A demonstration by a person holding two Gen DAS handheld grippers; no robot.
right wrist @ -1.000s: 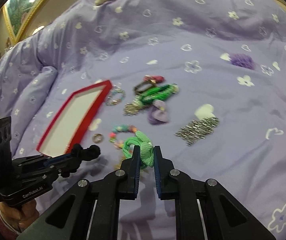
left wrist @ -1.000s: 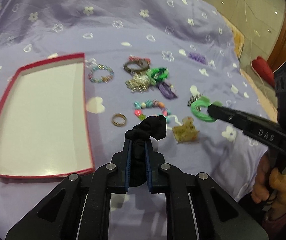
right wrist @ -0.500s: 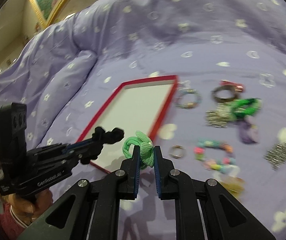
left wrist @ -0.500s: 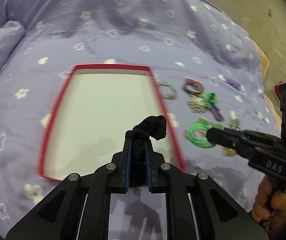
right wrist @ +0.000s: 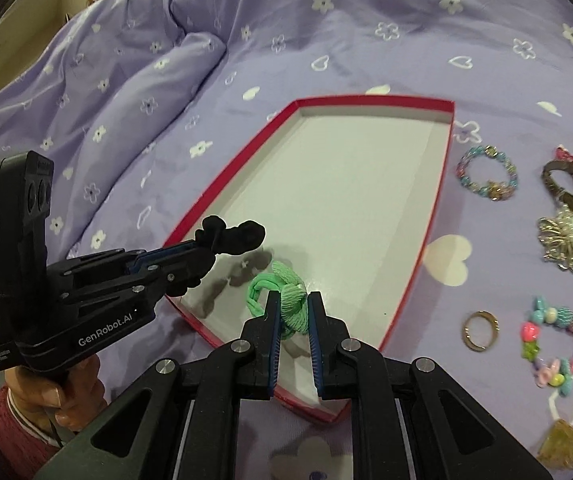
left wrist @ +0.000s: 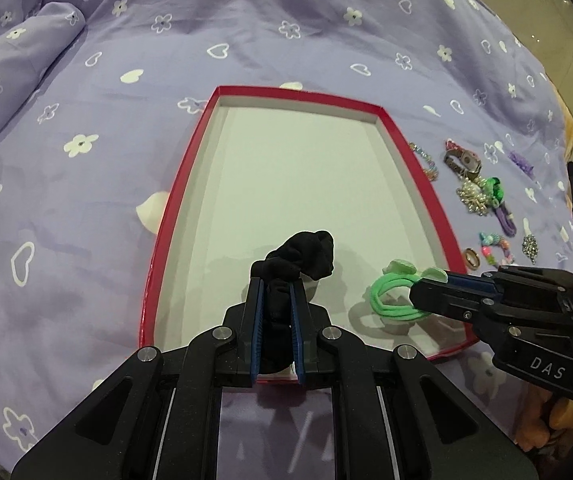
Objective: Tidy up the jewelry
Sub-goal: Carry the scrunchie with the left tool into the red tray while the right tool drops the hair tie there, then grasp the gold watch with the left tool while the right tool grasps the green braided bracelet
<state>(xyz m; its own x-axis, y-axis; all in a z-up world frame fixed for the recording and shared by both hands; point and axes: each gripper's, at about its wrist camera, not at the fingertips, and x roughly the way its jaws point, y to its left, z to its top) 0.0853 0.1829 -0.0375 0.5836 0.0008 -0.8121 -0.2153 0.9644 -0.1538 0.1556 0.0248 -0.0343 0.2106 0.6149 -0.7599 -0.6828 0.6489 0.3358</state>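
A red-rimmed box (left wrist: pixel 412 146) (right wrist: pixel 442 200) with a white floor lies on the purple bedspread. My left gripper (left wrist: pixel 276 280) (right wrist: pixel 222 240) is shut on a black scrunchie (left wrist: pixel 306 254) (right wrist: pixel 234 234), which hangs over the box's near end. My right gripper (right wrist: pixel 290 300) (left wrist: pixel 430 280) is shut on a green hair tie (right wrist: pixel 282 288) (left wrist: pixel 390 296), held over the near right corner of the box. Both cast shadows on the white floor. The box holds nothing else.
Right of the box lie loose pieces: a beaded bracelet (right wrist: pixel 486 178), a watch (right wrist: pixel 570 180), a pearl brooch (right wrist: pixel 562 240), a gold ring (right wrist: pixel 478 330), a colourful bead bracelet (right wrist: pixel 554 344) and an amber clip (right wrist: pixel 566 444). A rolled fold of bedspread (left wrist: pixel 10 68) lies far left.
Both grippers have swung left from the jewelry pile to above the box, each keeping its hair tie. The box now fills the middle of both views.
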